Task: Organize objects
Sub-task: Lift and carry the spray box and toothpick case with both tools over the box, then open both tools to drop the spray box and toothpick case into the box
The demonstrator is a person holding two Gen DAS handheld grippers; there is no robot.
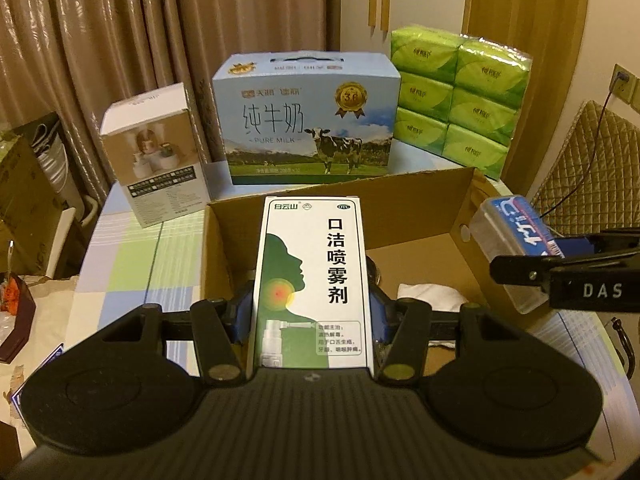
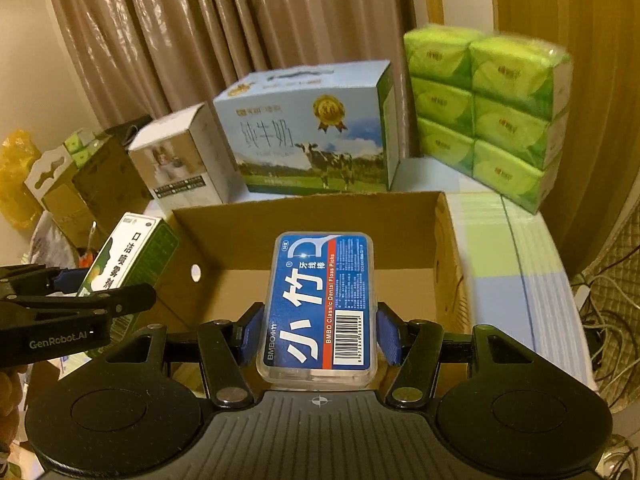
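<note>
My left gripper (image 1: 310, 320) is shut on a white and green oral spray box (image 1: 312, 280), its blue pads pressing both long sides. It hangs over the near wall of an open cardboard box (image 1: 420, 200). My right gripper (image 2: 320, 336) is shut on a clear floss pick case (image 2: 322, 304) with a blue label, also above the cardboard box (image 2: 304, 216). The right gripper with the floss pick case (image 1: 516, 240) shows at the right edge of the left wrist view. The left gripper with the spray box (image 2: 128, 264) shows at the left of the right wrist view. A white cloth (image 1: 432, 296) lies inside the box.
Behind the cardboard box stand a blue milk carton (image 1: 308, 120), a small white product box (image 1: 156, 156) and a pack of green tissue packets (image 1: 460, 100). The table (image 1: 132, 264) has a checked cloth. Curtains hang behind. Cables (image 2: 608, 304) trail at the right.
</note>
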